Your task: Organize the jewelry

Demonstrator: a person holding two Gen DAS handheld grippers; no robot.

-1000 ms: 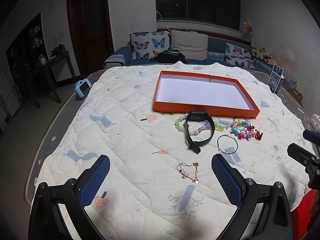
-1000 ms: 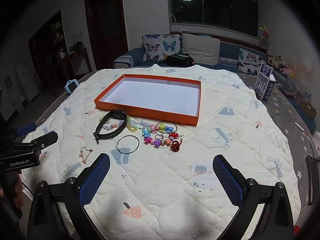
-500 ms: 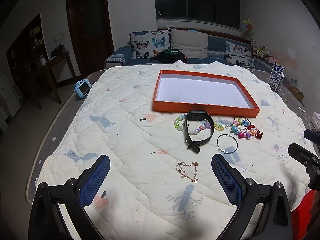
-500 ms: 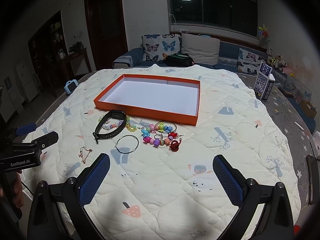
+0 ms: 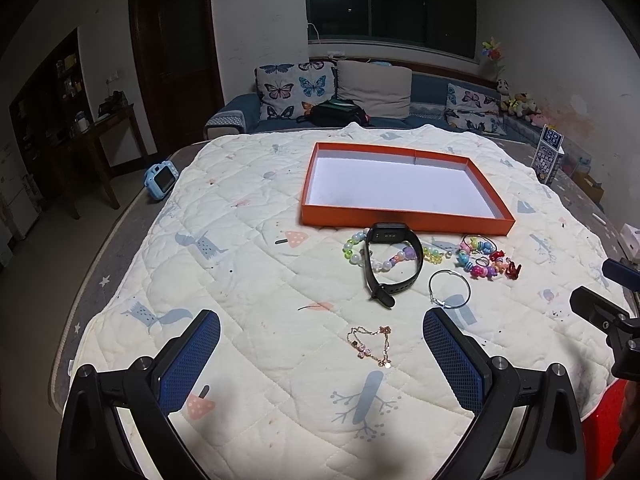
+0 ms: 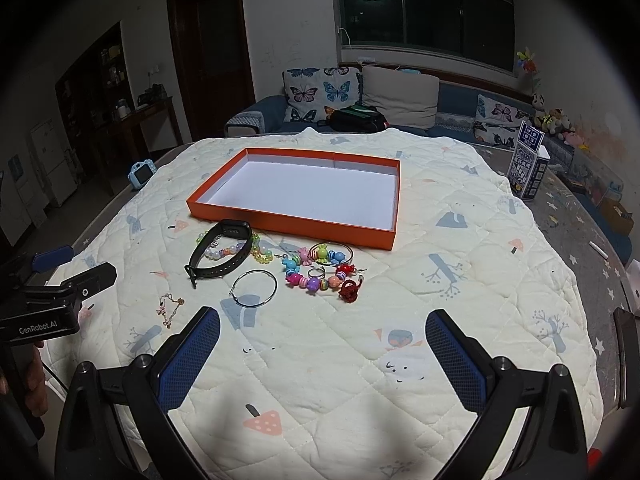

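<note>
Spread wide and holding nothing, the jaws of the left gripper (image 5: 320,356) hang above the near edge of the quilt (image 5: 240,264). From the left wrist camera, a rose-gold chain bracelet (image 5: 371,345) lies between the blue pads (image 5: 192,356), nearest that edge. Farther in sit a black smartwatch (image 5: 394,264), looped over a pastel bead bracelet (image 5: 360,256), and a thin silver hoop (image 5: 450,289) just beside its strap. Bright candy-coloured beads (image 5: 480,260) lie toward the right edge. An orange tray (image 5: 400,216) with a white floor stands just behind them all, with nothing in it.

Seen by the right wrist camera, the right gripper (image 6: 322,356) also stands with jaws apart and bare, over the quilt's near edge. The left gripper's body shows at the left edge, a hand (image 6: 34,384) beneath it. A red ring (image 6: 349,291) sits just beside the beads.
</note>
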